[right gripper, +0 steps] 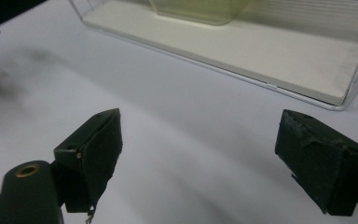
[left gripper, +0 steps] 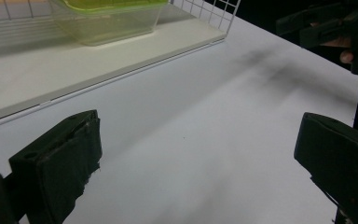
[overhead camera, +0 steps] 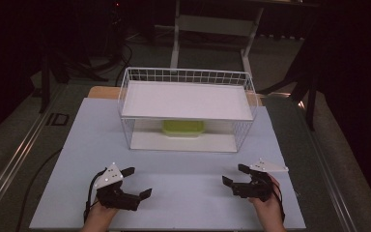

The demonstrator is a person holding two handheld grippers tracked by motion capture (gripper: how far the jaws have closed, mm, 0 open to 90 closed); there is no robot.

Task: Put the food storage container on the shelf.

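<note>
A dark room is surrounding the pale desk (overhead camera: 183, 169). In the high view, the left tongs (overhead camera: 137, 182) and right tongs (overhead camera: 233, 174) are resting wide open, holding nothing. In the gripper views, the green-lidded container (left gripper: 109, 21) is waiting under the wire rack (overhead camera: 186, 77); reaching in seems next.

High view: above my side, looking forward and down.
Gripper views: low, close to the table (overhead camera: 183, 193).
Shared: the green container (left gripper: 112, 21) (in all three).
</note>
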